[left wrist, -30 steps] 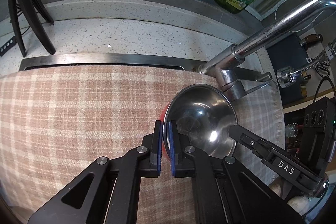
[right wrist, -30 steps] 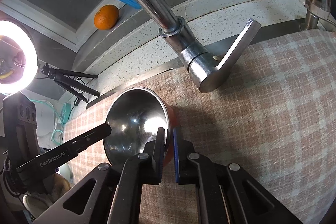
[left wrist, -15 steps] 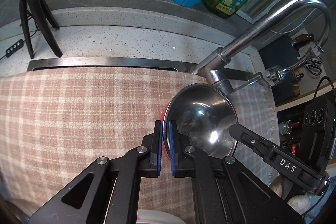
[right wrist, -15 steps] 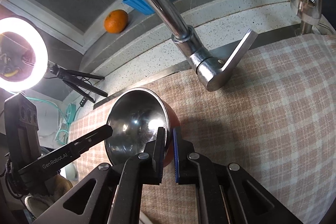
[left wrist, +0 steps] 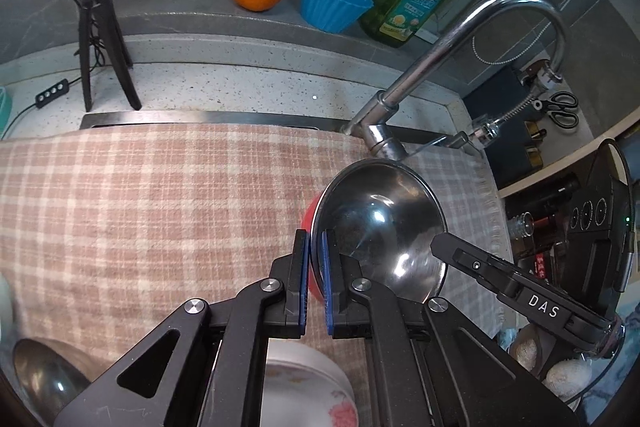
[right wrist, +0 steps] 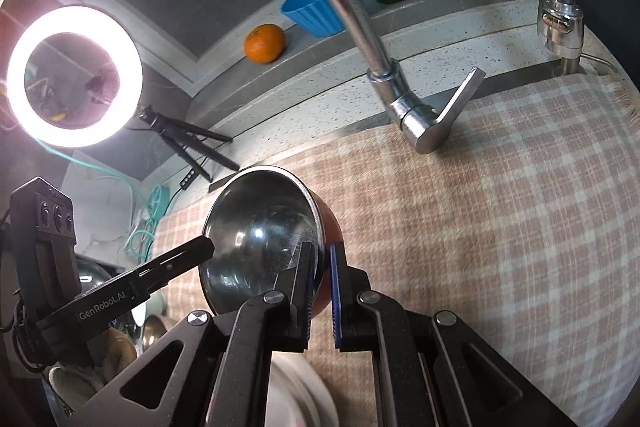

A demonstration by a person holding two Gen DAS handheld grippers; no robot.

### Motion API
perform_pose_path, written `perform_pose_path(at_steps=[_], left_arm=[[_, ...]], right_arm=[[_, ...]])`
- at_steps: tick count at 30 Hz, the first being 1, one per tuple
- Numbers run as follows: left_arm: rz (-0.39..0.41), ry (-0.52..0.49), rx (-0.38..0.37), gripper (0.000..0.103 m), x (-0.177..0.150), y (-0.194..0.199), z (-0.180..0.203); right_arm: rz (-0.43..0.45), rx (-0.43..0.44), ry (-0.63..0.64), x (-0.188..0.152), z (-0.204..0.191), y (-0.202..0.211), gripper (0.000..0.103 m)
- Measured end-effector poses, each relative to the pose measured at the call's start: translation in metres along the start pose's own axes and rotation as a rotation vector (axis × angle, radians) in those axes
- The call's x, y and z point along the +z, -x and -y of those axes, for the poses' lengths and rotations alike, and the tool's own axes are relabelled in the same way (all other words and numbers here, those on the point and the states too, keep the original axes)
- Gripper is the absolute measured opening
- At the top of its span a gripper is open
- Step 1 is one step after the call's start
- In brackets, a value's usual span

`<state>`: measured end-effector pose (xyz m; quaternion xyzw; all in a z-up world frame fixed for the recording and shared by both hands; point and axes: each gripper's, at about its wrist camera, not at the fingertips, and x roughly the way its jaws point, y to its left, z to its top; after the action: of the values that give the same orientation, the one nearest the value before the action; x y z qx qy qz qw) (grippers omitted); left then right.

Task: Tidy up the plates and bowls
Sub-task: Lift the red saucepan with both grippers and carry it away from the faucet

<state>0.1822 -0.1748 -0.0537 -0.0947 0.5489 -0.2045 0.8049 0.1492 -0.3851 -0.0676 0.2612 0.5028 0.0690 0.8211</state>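
Held aloft over the plaid cloth (left wrist: 160, 207) just before the faucet (left wrist: 460, 43): the steel bowl (left wrist: 380, 223), red outside, tilted, pinched at opposite rim edges by left gripper (left wrist: 316, 275) and right gripper (right wrist: 321, 287), both sets of jaws nearly closed on its thin wall. Probably light, stiff and slippery; best gripped at the rim, as here. Floral plate (left wrist: 304, 387) below, blurred.
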Motion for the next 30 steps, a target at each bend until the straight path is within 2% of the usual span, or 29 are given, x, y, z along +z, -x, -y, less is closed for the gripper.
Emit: perform_pose_path(at_steps=[13, 30], left_arm=[[0.066, 0.020, -0.008, 0.005, -0.039, 0.063, -0.034], [0.105, 0.134, 0.008, 0.005, -0.089, 0.128, -0.127]], right_arm=[[0.007, 0.026, 0.057, -0.042, -0.058, 0.019, 0.007], [-0.055, 0.069, 0.181, -0.099, -0.158, -0.009, 0.007]])
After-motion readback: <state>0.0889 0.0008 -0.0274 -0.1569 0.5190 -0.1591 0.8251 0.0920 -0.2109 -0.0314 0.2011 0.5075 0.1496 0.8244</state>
